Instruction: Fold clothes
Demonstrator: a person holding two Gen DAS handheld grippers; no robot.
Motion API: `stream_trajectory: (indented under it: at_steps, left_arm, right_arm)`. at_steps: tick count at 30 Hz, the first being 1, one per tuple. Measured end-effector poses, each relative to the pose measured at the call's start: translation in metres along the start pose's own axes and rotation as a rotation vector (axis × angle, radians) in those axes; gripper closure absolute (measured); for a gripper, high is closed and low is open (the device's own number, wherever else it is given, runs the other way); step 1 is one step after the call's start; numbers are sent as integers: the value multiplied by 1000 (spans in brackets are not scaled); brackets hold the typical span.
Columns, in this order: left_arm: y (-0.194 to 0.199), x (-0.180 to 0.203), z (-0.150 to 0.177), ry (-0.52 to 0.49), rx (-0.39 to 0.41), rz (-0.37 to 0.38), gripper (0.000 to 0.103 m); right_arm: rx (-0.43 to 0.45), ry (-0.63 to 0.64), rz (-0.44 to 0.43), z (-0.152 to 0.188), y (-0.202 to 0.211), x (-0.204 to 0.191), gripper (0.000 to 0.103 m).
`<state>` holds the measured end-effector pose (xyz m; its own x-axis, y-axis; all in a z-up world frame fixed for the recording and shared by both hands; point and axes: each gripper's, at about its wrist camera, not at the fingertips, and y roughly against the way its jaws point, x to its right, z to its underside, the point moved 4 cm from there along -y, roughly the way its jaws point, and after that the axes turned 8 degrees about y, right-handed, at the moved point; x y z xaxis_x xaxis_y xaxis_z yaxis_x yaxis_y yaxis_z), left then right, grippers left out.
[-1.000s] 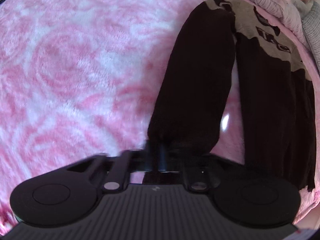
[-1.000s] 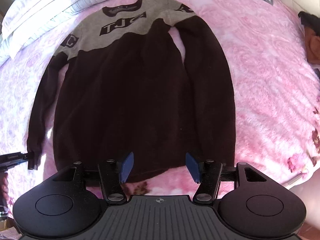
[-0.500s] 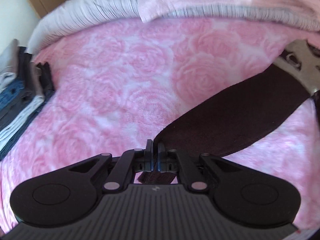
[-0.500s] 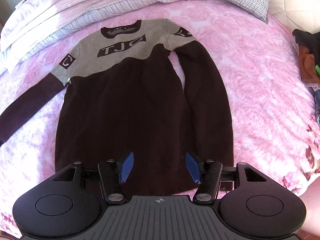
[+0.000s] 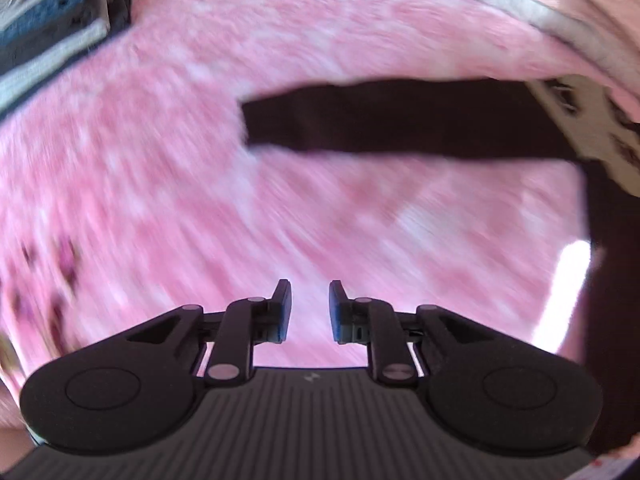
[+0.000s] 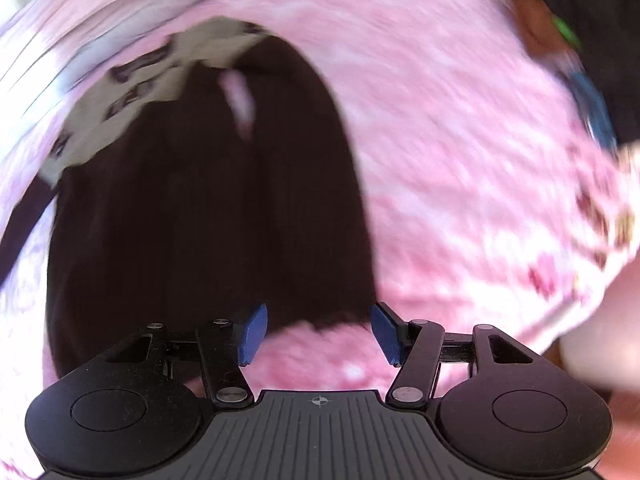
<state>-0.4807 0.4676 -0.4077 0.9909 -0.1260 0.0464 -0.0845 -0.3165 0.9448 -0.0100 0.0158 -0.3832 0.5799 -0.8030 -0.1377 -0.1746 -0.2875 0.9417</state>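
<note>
- Sweater [image 6: 208, 208]: dark brown with a grey printed yoke, lying flat on the pink rose-patterned blanket [image 5: 160, 184].
- One sleeve [image 5: 392, 122] lies stretched straight out sideways from the shoulder, its cuff end resting free on the blanket.
- Left gripper [image 5: 309, 310]: its jaws have just been opening; they now stand a little apart with only pink blanket showing between them. It holds nothing and sits well clear of the sleeve cuff.
- Right gripper [image 6: 318, 334]: jaws about half open, empty, poised over the sweater's lower hem, where dark fabric meets blanket.
- Folded clothes [image 5: 44, 24] are stacked at the far left edge of the bed.
- Both views are motion-blurred; the yoke lettering cannot be read.
</note>
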Motion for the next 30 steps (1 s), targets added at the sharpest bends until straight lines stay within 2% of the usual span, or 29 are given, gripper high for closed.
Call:
stream_trajectory:
  at_steps: [4,8,9,10,11,12,14,16,20,22,26,28,30]
  left_arm:
    - [17,46,48,30,-47,84,86]
    - [30,93,78,14,-34,123,86]
    - [32,102,84,16,-32,128,86]
    - [34,111,90,22,-31,134,86]
    - [34,118,96,28,-33,139,86]
    - [35,126,102,34,-36,141,86]
    - [37,139,111,31,-37,142,86]
    - [45,149,114,14,-22,156,86]
    - [56,162,113,-26,3,168,86]
    - [58,169,112,-36,8,182,86]
    - [48,186,111,-116,9,197,86]
    - [41,192,114,-151,0,189,86]
    - [34,192,116,-155,-11,187,86]
  right_arm:
    - [-14,-249,-131,11,-22,48,48]
    - [46,-656,-310,10,-47,94,48]
    - [41,-714,-331,8,-55,99,51]
    - [26,-707,-347,-1,-63,100,75]
    - [-2,-641,-356,-10,-69,94,95]
    - [-29,-551,-350,-20,-72,91,103]
    - [-3,-388,-311,-44,-61,88,103]
    - [94,-262,-252,-76,-34,102,103]
    - [302,-42,-162,-155,32,163,103]
    - [357,39,-93,-192,56,196,103]
    - [394,165,48,-248,64,239,103]
    - [369,184,73,-262,48,253,103]
    - [312,171,105,-262,22,266,103]
